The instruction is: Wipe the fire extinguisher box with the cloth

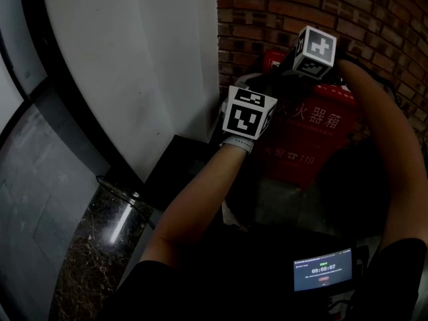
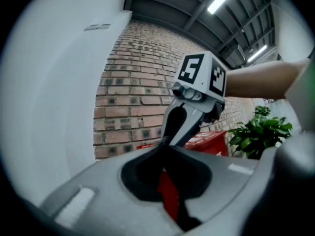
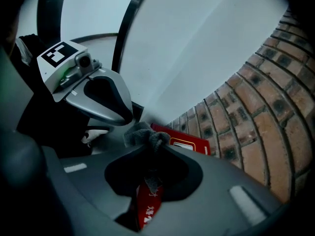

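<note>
Right gripper has its jaws clamped on a bunched grey cloth, which sticks out past the tips. Just behind the cloth is the top of the red fire extinguisher box; whether the cloth touches the box cannot be told. Close beside it, the left gripper has its jaws together with nothing visible between them, its tip almost meeting the other gripper's tip. In the head view both are held over the upper left end of the box, which stands against the brick wall in the corner where that wall meets a curved white wall. White characters run across the box's front. A green plant stands beyond the box, and a small lit screen shows low in the head view.
</note>
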`<state>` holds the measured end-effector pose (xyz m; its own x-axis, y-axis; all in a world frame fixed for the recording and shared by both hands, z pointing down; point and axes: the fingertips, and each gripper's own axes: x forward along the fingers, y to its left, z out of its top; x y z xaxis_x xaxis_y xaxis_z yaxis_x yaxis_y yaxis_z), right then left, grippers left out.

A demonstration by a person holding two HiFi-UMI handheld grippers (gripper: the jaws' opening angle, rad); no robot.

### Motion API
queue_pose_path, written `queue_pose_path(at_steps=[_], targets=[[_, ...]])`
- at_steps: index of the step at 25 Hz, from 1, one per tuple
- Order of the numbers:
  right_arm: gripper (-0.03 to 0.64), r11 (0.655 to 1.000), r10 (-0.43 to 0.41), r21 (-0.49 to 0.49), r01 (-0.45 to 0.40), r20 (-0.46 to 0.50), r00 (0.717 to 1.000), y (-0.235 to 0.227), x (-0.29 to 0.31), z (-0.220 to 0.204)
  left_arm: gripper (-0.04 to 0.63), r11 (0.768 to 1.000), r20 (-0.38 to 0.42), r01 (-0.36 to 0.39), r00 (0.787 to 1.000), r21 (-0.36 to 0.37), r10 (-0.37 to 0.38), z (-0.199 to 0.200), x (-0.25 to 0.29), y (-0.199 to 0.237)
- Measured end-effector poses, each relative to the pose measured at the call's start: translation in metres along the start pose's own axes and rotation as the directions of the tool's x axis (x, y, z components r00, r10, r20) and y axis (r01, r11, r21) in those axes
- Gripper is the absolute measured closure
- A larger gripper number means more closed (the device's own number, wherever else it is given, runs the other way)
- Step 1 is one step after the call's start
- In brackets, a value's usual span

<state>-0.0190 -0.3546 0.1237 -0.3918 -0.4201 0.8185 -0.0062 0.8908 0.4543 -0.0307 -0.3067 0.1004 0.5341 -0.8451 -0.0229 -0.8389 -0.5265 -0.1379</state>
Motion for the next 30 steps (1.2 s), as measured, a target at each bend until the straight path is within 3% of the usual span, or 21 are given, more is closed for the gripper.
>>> queue_pose_path(at_steps=[10, 14, 23, 30], targets=[[0.560, 0.967, -0.245, 0.067, 0.247, -0.040, 0.969, -0.084, -0.018, -0.048, 0.595, 1.000, 0.009, -0.008, 1.000, 0.021, 0.008, 0.002, 0.042, -0.009], [0.560, 0.955, -0.272, 0.089, 0.282, -0.109, 0.956, -0.108, -0.003, -0.076, 0.595, 1.000, 0.010, -0.026, 1.000, -0.003, 0.026, -0.005, 0.054, -0.005], [0.560, 0.942, -0.312, 0.089, 0.325, -0.128, 0.941, -0.142, 0.033, -0.082, 0.595, 1.000, 0.027, -0.030, 0.999, 0.002, 0.030, -0.016, 0.064, 0.005], [0.563, 0.947, -0.297, 0.082, 0.310, -0.145, 0.944, -0.143, 0.052, -0.082, 0.595, 1.000, 0.041, -0.016, 0.999, -0.019, 0.017, -0.017, 0.065, 0.009]])
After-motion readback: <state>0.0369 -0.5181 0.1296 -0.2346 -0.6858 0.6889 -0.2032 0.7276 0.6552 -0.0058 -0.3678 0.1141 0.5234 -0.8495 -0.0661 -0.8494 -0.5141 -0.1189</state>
